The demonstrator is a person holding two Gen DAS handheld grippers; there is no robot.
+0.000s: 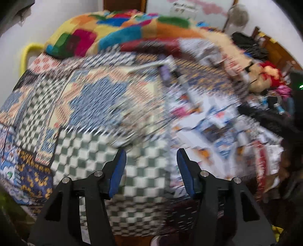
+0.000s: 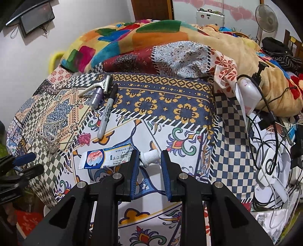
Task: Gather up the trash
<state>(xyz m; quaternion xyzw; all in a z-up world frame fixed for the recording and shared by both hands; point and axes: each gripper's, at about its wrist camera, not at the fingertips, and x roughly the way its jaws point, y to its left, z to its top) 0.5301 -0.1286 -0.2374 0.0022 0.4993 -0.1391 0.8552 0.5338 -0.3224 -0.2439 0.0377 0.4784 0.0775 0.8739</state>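
In the right wrist view a white and blue ointment tube (image 2: 106, 158) lies on the patterned bed sheet (image 2: 170, 106). Its white cap (image 2: 150, 156) sits between the fingertips of my open right gripper (image 2: 149, 158). Further back lie a grey marker (image 2: 107, 113), a white razor (image 2: 98, 85), a small purple cylinder (image 2: 97, 98), a pink crumpled wrapper (image 2: 84, 139) and a tangle of thin wire (image 2: 50, 132). My left gripper (image 1: 151, 157) is open and empty over the checked sheet (image 1: 90, 157) in its blurred view. It also shows at the left edge of the right wrist view (image 2: 28, 162).
A multicoloured blanket (image 2: 132, 37) is heaped at the back of the bed. Black and white cables and chargers (image 2: 270, 151) clutter the right side, with a white device on a stalk (image 2: 250, 89). A fan (image 2: 266, 17) stands at the back right.
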